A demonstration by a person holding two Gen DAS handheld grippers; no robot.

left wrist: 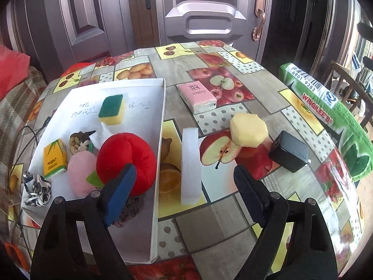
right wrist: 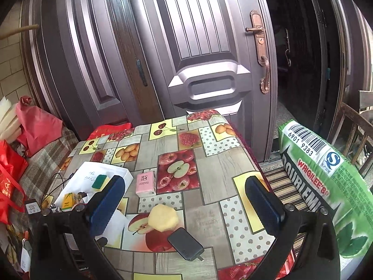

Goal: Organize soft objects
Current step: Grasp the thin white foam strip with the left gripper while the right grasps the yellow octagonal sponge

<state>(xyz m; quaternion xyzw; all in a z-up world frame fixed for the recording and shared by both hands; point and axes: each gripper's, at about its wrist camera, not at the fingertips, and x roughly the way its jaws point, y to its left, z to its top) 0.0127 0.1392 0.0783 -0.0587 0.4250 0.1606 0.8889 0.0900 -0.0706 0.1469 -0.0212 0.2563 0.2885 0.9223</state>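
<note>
Both my hand-held grippers, left (left wrist: 184, 184) and right (right wrist: 184, 200), are spread, holding nothing. White foam strip (left wrist: 190, 165) lies just outside the white tray (left wrist: 160, 140); I risk nudging the black charger (left wrist: 289, 151) instead.

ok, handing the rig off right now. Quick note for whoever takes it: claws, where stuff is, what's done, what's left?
Left claw: open, empty, above the white box's right wall.
Right claw: open, empty, over the table.
Done: green-yellow sponge, red plush tomato, pink puff, yellow tissue pack, braided item and patterned scrunchie in the box.
Left, likely: white foam strip, pink tissue pack, yellow foam chunk on the table; green pillow off its right edge. Black charger is hard; leave it.
</note>
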